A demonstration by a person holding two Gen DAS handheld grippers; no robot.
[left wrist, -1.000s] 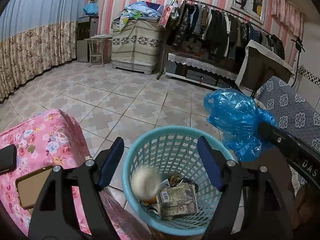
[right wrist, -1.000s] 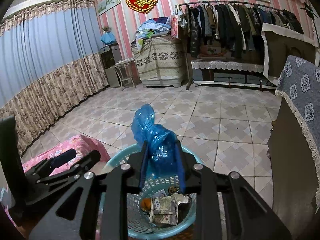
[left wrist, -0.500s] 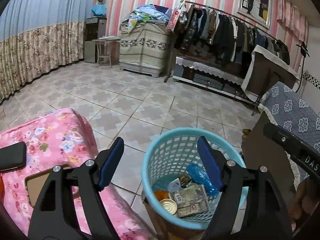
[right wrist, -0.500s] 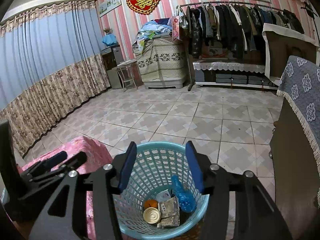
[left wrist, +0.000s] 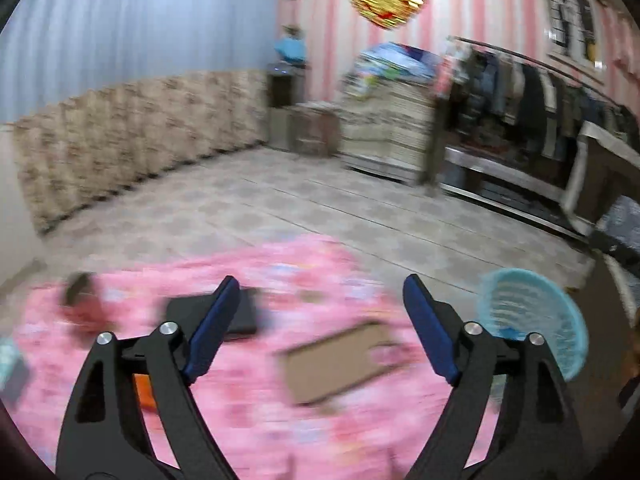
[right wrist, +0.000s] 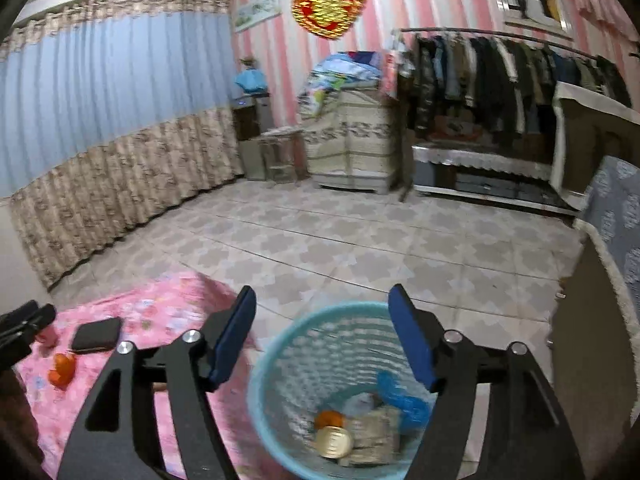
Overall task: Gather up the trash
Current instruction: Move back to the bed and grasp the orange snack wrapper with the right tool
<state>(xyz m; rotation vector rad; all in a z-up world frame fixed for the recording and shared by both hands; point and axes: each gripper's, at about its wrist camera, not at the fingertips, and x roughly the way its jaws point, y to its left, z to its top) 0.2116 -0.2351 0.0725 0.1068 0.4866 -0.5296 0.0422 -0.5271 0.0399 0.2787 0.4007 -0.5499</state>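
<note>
Both tools are spread wide with nothing gripped. The left gripper (left wrist: 316, 320) is held over the pink flowered cloth (left wrist: 248, 408), though that view is pretty smeared. A dark flat wallet-like thing (left wrist: 240, 312) can be made out just behind its left finger, and a flat brown card (left wrist: 340, 364) lies on the cloth between the two blue pads. A reddish blurry lump (left wrist: 82, 308) sits farther left; what it is can't be told.

The right gripper (right wrist: 322, 336) is hung over the light blue basket (right wrist: 280, 364), which stands on the floor right beside the pink cloth. The trash is found inside it: a crumpled blue plastic bag (right wrist: 402, 402) against the right wall, a round gold can lid (right wrist: 334, 442), something orange (right wrist: 329, 419) and some folded paper packets (right wrist: 376, 434), all piled at the bottom. On the cloth, another orange piece (right wrist: 63, 368) is seen near the dark wallet.
</note>
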